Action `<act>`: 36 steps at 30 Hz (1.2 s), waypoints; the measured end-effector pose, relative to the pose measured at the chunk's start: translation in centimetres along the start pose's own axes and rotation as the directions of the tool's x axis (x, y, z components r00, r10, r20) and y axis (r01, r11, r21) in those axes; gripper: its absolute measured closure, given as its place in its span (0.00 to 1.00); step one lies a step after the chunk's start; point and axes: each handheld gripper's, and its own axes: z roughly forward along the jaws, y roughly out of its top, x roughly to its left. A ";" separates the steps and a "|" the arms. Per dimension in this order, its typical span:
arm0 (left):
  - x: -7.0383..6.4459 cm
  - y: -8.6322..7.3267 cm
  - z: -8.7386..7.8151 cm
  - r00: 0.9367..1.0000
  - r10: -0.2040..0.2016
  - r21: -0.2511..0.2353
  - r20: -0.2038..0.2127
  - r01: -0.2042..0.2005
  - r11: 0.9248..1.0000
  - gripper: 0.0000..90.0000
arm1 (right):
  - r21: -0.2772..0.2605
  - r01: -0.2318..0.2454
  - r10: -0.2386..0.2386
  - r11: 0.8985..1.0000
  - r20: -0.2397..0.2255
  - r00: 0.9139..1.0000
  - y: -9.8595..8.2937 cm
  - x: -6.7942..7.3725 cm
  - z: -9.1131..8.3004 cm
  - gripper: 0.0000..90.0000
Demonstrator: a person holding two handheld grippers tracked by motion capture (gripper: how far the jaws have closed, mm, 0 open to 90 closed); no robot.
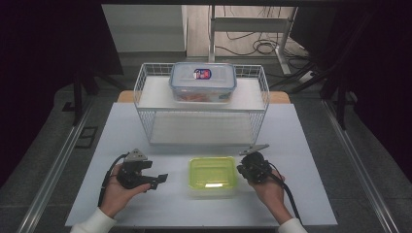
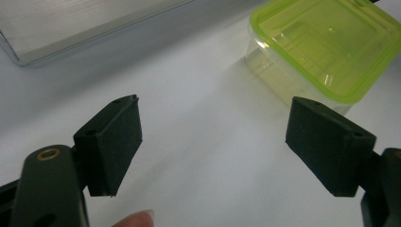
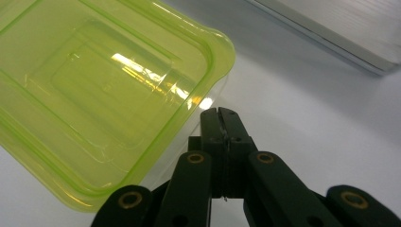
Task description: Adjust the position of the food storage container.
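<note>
A clear container with a yellow-green lid (image 1: 212,174) (image 2: 326,45) (image 3: 104,90) sits on the white table near its front edge. My left gripper (image 1: 161,179) (image 2: 213,146) is held to the container's left, open, with bare table between its pads. My right gripper (image 1: 240,168) (image 3: 220,116) is shut with nothing in it, its tips right beside the container's right edge. A larger clear container with a blue-rimmed lid (image 1: 203,81) stands on the top shelf of a white wire rack (image 1: 145,92) behind.
The rack's lower shelf (image 1: 201,128) is bare. The white table (image 1: 311,160) has open surface at both sides of the green-lidded container. Beyond the table are a floor with cables (image 1: 257,46) and metal table legs (image 1: 212,29).
</note>
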 end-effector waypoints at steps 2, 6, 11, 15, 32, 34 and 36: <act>0.0 0.0 0.0 1.000 0.000 0.001 0.000 0.000 1.000 0.21 | -0.003 0.010 -0.010 1.000 -0.013 1.000 0.1 0.4 0.2 0.99; -0.1 0.0 0.0 1.000 0.001 0.000 0.001 -0.001 1.000 0.21 | -0.007 0.027 -0.027 1.000 -0.022 0.999 0.2 0.9 0.4 0.99; -0.1 0.0 0.0 1.000 -0.007 -0.001 -0.001 0.007 1.000 0.20 | -0.020 0.027 -0.028 0.999 -0.036 0.999 0.2 0.9 0.3 0.99; 0.0 0.0 -0.2 1.000 -0.025 -0.013 -0.002 0.025 1.000 0.20 | -0.040 0.008 -0.009 0.999 -0.028 1.000 0.0 0.3 -0.4 0.99; -1.9 0.7 -1.0 0.981 -0.134 -0.093 0.141 0.148 0.985 0.21 | -0.213 -0.233 0.158 0.949 -0.318 0.935 -3.9 -2.5 -4.8 0.70; -2.0 0.7 -0.8 0.976 -0.150 -0.090 0.161 0.166 0.982 0.21 | -0.224 -0.259 0.175 0.940 -0.335 0.926 -4.2 -2.7 -4.9 0.63; -1.9 0.7 -0.7 0.968 -0.170 -0.090 0.185 0.189 0.978 0.21 | -0.235 -0.276 0.180 0.932 -0.361 0.915 -4.3 -2.8 -4.8 0.57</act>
